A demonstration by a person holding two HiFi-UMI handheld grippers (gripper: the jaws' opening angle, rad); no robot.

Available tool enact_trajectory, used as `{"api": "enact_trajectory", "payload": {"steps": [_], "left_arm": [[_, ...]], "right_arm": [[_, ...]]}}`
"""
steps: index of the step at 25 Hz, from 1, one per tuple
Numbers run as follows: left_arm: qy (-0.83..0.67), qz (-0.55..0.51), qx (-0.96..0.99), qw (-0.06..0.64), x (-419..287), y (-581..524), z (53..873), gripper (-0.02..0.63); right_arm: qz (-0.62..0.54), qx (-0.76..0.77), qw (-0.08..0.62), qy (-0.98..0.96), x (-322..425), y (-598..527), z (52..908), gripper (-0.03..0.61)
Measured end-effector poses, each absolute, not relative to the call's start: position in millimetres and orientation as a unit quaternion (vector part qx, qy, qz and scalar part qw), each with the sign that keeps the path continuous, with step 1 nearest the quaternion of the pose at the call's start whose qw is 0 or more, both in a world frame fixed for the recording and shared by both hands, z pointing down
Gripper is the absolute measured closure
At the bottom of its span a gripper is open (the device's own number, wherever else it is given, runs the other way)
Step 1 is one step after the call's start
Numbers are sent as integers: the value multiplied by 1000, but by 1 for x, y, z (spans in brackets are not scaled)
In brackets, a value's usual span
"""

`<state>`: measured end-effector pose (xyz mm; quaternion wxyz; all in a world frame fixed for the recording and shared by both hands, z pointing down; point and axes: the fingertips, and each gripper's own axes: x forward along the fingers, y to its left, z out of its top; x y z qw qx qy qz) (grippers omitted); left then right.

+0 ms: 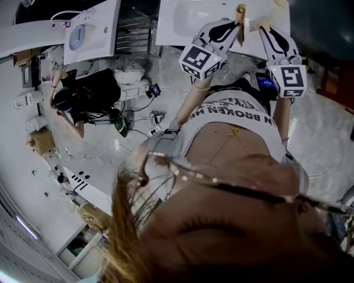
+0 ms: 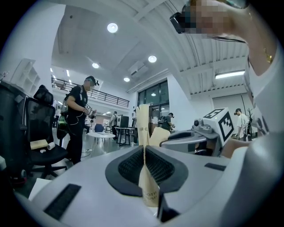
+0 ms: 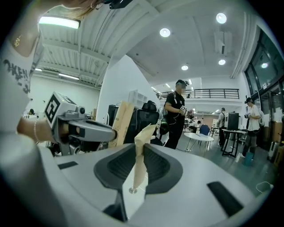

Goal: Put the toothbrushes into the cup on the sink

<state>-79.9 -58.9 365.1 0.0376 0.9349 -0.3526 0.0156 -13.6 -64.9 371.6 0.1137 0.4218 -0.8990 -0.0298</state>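
Note:
Each gripper is shut on a tan paper-wrapped toothbrush. In the head view my left gripper (image 1: 238, 26) holds one packet (image 1: 240, 15) and my right gripper (image 1: 265, 29) holds the other (image 1: 264, 23), both close together over the edge of a white sink (image 1: 182, 19). In the left gripper view my left gripper (image 2: 144, 150) clamps its packet (image 2: 143, 128) upright, with the right gripper (image 2: 195, 136) just beyond. In the right gripper view my right gripper (image 3: 140, 153) pinches its crumpled packet (image 3: 142, 142) beside the left gripper (image 3: 84, 128). I see no cup.
A second white basin (image 1: 88, 30) lies at the upper left. A person in black (image 1: 83, 94) is on the marble floor with cables (image 1: 149, 119) nearby. An office chair (image 2: 37, 133), round tables (image 2: 102, 135) and standing people (image 3: 177, 115) fill the room behind.

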Motion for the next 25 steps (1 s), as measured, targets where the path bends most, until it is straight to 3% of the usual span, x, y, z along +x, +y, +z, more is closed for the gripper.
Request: {"api": "enact_trajectory", "payload": {"steps": [25], "left_arm": [[-342, 8, 939, 39, -77, -138, 366, 589]], "right_arm": [[-30, 428, 117, -896, -16, -141, 374, 508]]}}
